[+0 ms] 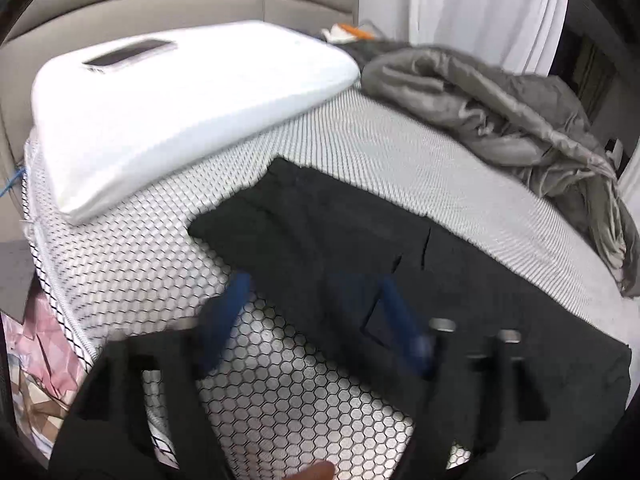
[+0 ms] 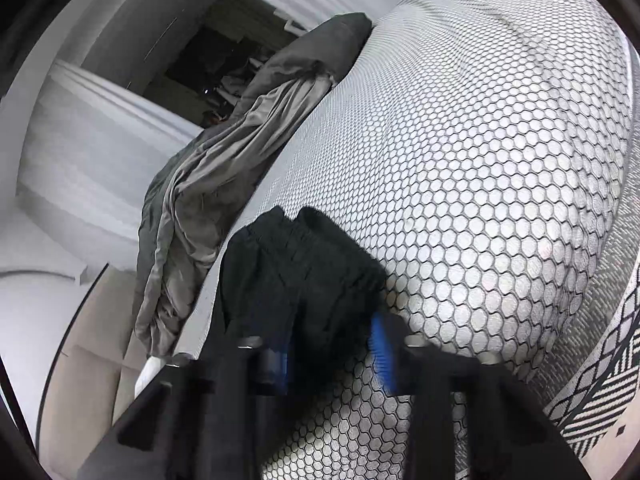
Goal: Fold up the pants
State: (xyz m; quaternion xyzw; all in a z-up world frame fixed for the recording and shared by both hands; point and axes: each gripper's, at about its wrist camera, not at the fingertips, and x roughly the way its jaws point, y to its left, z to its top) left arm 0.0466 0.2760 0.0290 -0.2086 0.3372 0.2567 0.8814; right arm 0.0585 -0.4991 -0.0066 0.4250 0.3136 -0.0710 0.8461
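Observation:
Black pants lie flat across the hexagon-patterned bed cover. My left gripper is open, blurred by motion, its blue fingers spread just above the near edge of the pants. In the right wrist view the pants' waistband end lies bunched in front of my right gripper. Its blue fingers stand apart on either side of the fabric, with cloth between them. Whether they press it is unclear.
A white pillow with a phone on it lies at the head of the bed. A rumpled grey blanket lies along the far side, also seen in the right wrist view. The bed edge drops off at left.

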